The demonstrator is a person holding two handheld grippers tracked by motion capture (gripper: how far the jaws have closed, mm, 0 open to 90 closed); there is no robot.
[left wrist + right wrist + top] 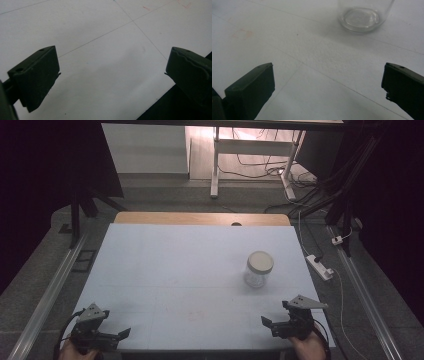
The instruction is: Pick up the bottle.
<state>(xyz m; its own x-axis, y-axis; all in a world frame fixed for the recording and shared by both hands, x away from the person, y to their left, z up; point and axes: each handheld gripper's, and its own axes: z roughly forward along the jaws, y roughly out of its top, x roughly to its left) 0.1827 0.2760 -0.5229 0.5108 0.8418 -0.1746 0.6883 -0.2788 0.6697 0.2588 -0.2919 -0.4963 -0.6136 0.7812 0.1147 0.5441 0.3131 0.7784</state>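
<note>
A clear glass jar (258, 269) with a pale lid (260, 261) is seen standing upright on the white table (175, 270), and every place below is given relative to that jar. The right tool (280, 325) is held near the table's near edge, nearer the person than the jar and slightly to the jar's right, apart from it with bare table between. In the right gripper view, the jar's glass base (362, 18) is seen ahead of the right tool (328, 85), toward the upper right, and the tool's jaws are spread wide with nothing between them. The left tool (120, 336) is held well apart from the jar, far to the jar's left and nearer the person, at the near left corner of the table. In the left gripper view, the left tool (112, 75) is likewise shown with jaws wide apart and empty, above the white table surface (100, 50), which is crossed by thin lines.
</note>
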